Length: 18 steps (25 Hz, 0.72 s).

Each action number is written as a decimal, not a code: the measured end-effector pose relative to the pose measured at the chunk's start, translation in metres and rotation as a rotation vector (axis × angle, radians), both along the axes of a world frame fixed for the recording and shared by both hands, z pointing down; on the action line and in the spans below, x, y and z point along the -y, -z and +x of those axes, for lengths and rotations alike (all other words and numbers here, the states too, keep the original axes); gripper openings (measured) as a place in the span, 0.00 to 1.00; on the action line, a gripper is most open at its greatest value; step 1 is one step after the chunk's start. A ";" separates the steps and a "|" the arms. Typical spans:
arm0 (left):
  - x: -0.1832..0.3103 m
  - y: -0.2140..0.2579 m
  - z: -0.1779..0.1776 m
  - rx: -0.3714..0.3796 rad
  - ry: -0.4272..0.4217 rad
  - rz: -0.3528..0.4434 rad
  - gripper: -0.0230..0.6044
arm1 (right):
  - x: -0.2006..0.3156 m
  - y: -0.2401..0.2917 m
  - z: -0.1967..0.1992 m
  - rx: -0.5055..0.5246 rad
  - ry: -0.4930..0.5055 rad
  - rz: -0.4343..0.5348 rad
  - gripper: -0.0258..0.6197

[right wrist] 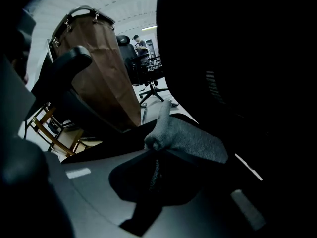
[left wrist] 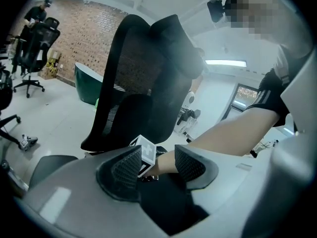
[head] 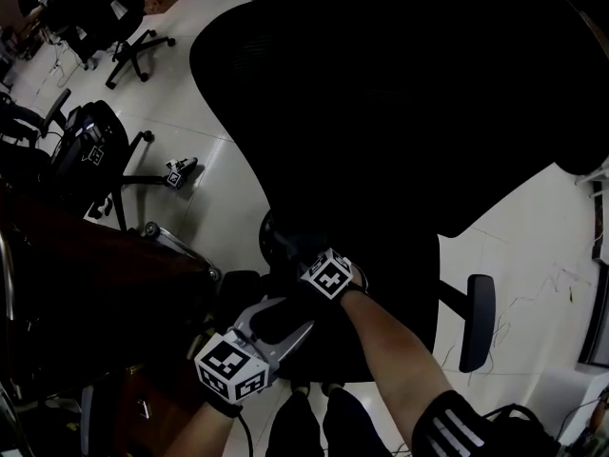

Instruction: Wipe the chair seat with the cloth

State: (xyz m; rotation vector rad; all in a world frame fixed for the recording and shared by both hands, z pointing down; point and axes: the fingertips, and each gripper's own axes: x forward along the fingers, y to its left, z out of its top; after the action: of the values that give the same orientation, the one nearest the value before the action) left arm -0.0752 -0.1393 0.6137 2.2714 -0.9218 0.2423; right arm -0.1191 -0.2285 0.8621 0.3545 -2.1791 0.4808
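Two grippers: right gripper (right wrist: 159, 156) clamped on the grey cloth (right wrist: 190, 137) near the chair seat's (head: 395, 298) front edge, cloth lying ahead toward the backrest (left wrist: 146, 68); left gripper (left wrist: 158, 165) jaws apart, empty, just behind.

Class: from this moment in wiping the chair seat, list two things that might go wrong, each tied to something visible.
1. The right gripper pinches the grey cloth only at one bunched end, so drag on the chair seat may pull it free.
2. The left gripper is open and holds nothing, so the seat is not steadied and might swivel under pressure.
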 end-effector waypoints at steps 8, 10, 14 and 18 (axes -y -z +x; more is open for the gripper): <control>-0.006 -0.015 0.024 -0.014 -0.040 -0.039 0.41 | 0.007 -0.019 0.118 -0.141 -0.094 -0.004 0.08; -0.006 -0.016 0.033 -0.019 -0.056 -0.040 0.41 | 0.009 -0.023 0.166 -0.190 -0.161 -0.007 0.08; -0.009 -0.017 0.051 -0.018 -0.098 -0.046 0.41 | 0.004 -0.023 0.254 -0.274 -0.293 -0.016 0.08; -0.010 -0.013 0.062 -0.023 -0.121 -0.045 0.41 | 0.005 -0.014 0.303 -0.317 -0.362 -0.012 0.08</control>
State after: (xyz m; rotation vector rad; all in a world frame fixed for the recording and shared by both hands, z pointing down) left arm -0.0130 -0.1291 0.6271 2.2865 -0.7604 0.2865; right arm 0.1843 -0.2332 0.8765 0.7723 -1.8080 0.5907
